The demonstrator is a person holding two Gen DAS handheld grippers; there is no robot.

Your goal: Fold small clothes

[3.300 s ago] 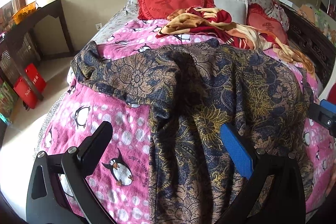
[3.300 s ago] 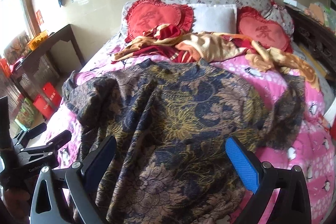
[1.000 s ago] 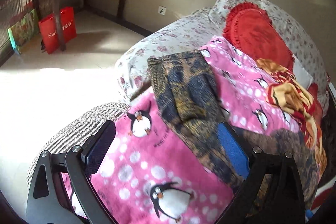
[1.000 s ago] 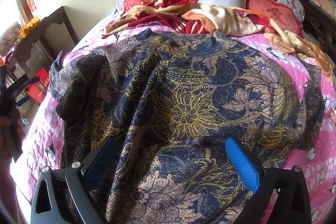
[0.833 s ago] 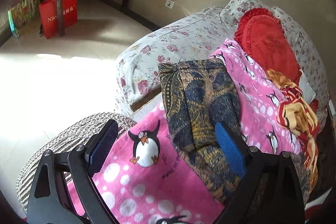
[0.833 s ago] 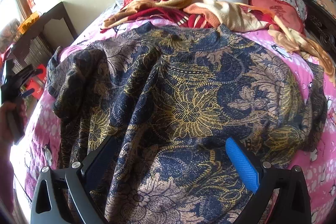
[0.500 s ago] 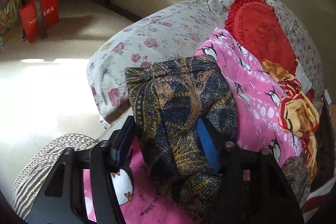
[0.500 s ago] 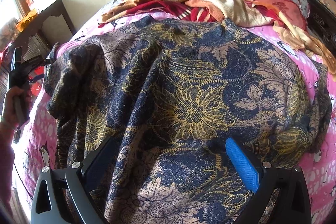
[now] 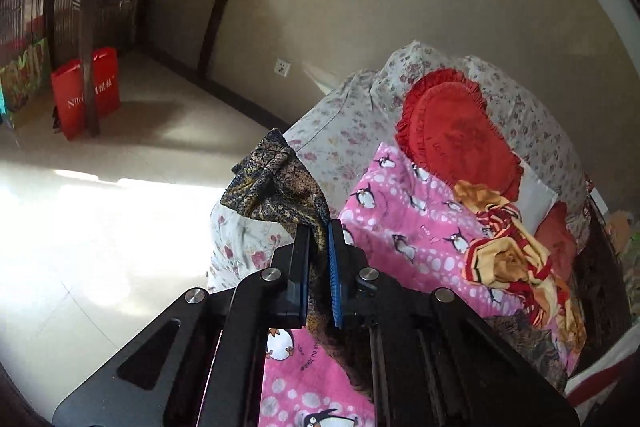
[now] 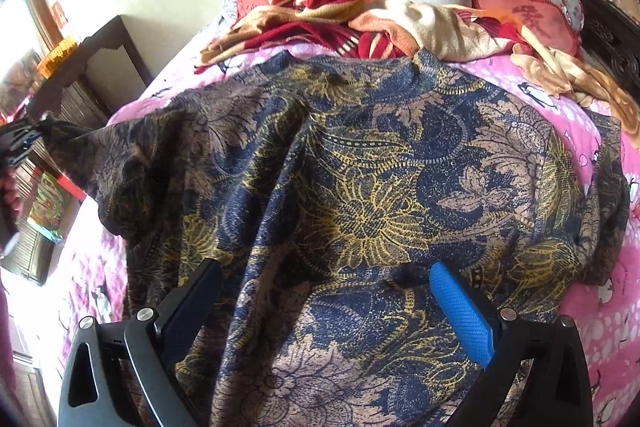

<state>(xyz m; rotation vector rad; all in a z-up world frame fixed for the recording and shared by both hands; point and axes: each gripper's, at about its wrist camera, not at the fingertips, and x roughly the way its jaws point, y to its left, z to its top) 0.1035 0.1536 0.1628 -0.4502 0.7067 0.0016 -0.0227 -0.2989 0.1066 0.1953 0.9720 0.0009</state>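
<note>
Only the left wrist view shows the left gripper (image 9: pixel 319 227) clamped on the patterned shirt's sleeve (image 9: pixel 280 187), lifted off the pink blanket (image 9: pixel 408 227); its jaws have just been closing, from wide a second ago. The right gripper (image 10: pixel 326 279) hovers spread above the patterned shirt (image 10: pixel 360 195), apparently not touching; the hem is cut off.

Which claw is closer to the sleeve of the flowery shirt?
Left. The left claw is pinching the sleeve and lifting it. The right claw hangs open over the shirt's middle, away from that sleeve.
</note>
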